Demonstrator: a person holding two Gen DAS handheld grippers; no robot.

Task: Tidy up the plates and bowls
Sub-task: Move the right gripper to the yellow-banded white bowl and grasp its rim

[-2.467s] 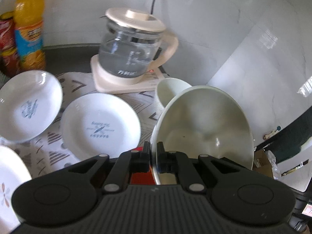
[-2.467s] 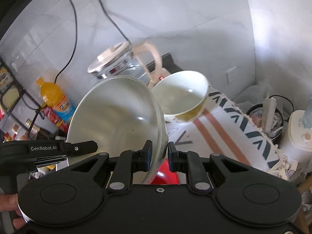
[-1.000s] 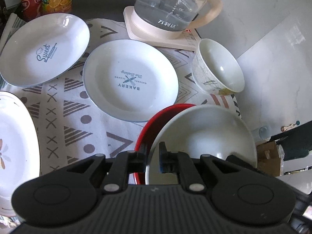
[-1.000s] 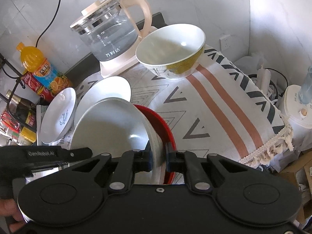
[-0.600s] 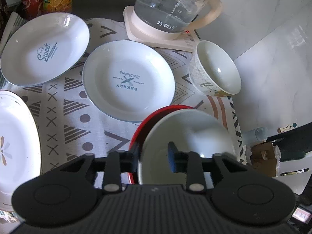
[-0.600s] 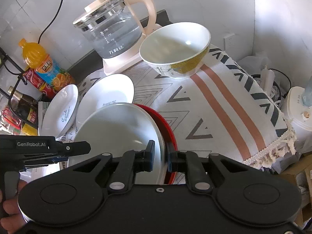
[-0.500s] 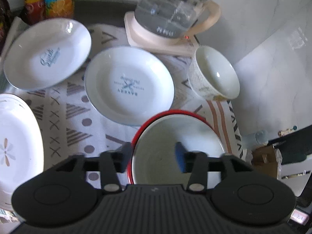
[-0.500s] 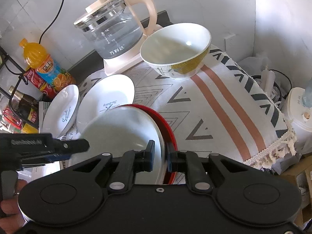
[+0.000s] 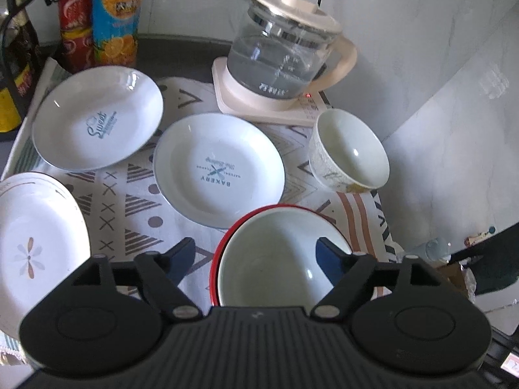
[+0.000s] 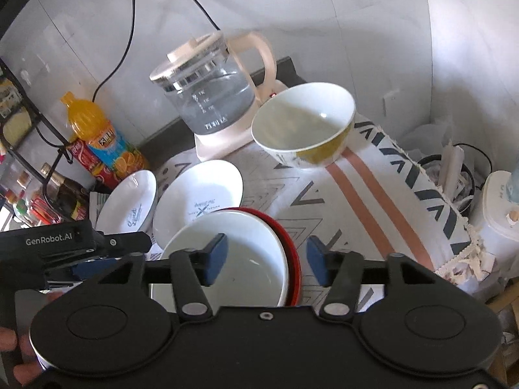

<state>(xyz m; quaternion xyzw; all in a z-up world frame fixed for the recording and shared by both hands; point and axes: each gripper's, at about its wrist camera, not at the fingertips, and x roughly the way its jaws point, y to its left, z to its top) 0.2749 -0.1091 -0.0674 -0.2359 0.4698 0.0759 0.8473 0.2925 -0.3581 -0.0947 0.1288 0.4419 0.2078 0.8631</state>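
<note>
White bowl [image 9: 275, 256] nested inside red bowl [image 9: 218, 253], low centre of the left wrist view, on the patterned cloth [image 9: 129, 204] over the desk. Left gripper [image 9: 256, 253] above it, fingers [image 9: 181, 253] spread wide and opening, astride the nested pair's rim with no pad pressing on it. Right gripper [image 10: 264, 256] likewise opening, one blue pad over the white bowl's inside, the other out past the red rim; rim between them, not pinched. Left gripper also in the right wrist view at left edge [image 10: 81, 246], a person's fingertips [image 10: 19, 350] at lower left.

Bakery plate [image 9: 219, 170] just above the nested bowls in frame, centre. Sweet plate [image 9: 97, 118] to upper left, close beside the bakery plate; touching or not cannot be told. Flower plate [image 9: 39, 243] at left edge. Yellow-patterned bowl [image 9: 348, 150] to the right, tilted, mouth turned toward the right of the frame, beside the glass kettle [image 9: 282, 52] on its cream base at top centre. Orange juice bottle [image 9: 115, 16] and red can [image 9: 76, 19] upper left, upright behind the Sweet plate, a dark bottle [image 9: 19, 52] at far left. White appliance [image 10: 499, 201] at right edge of the right wrist view, past the cloth's fringe.
</note>
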